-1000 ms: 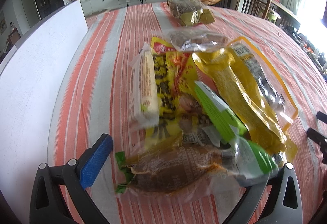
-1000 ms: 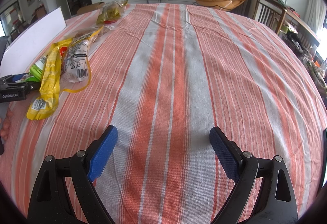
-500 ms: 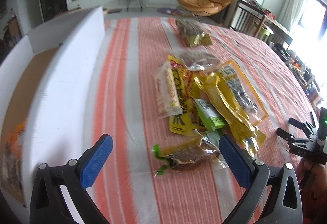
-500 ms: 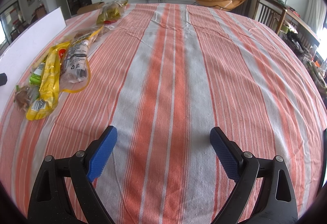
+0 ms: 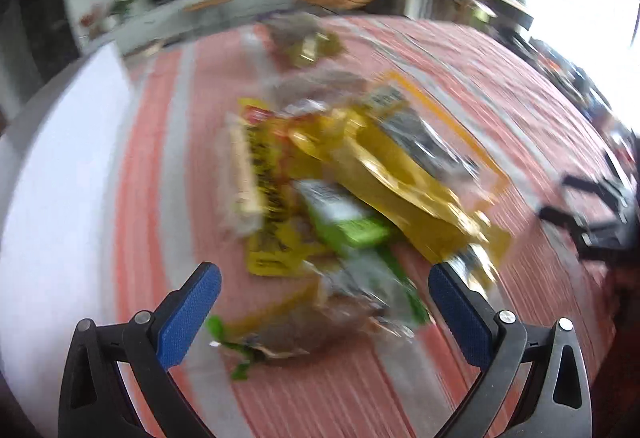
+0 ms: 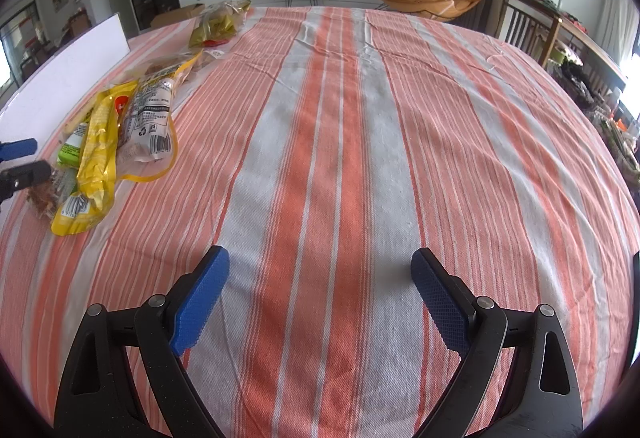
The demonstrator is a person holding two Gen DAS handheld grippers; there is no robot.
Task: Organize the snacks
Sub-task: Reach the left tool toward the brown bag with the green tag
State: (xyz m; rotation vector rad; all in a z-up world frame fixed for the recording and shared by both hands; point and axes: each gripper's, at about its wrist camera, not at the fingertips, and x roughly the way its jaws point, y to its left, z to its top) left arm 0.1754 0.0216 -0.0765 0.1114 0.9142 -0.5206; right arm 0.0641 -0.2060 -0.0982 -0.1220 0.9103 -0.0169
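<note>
A pile of snack packets (image 5: 352, 190) lies on the striped tablecloth; the left wrist view is blurred. A brown packet with green ends (image 5: 308, 330) lies nearest, between the fingers of my open left gripper (image 5: 324, 302). Yellow packets (image 5: 400, 182) and a green one (image 5: 344, 222) lie behind it. The pile also shows at the left of the right wrist view (image 6: 120, 134). My right gripper (image 6: 320, 294) is open and empty over bare cloth. A separate clear bag (image 6: 218, 23) lies farther back.
A white box wall (image 5: 52, 198) stands along the left of the pile, also seen in the right wrist view (image 6: 60, 78). The striped cloth (image 6: 340, 142) spreads wide to the right. Chairs (image 6: 532, 26) stand beyond the table's far right edge.
My left gripper has swung back from over the white box toward the pile and now sits close over the brown packet. The right gripper has not moved.
</note>
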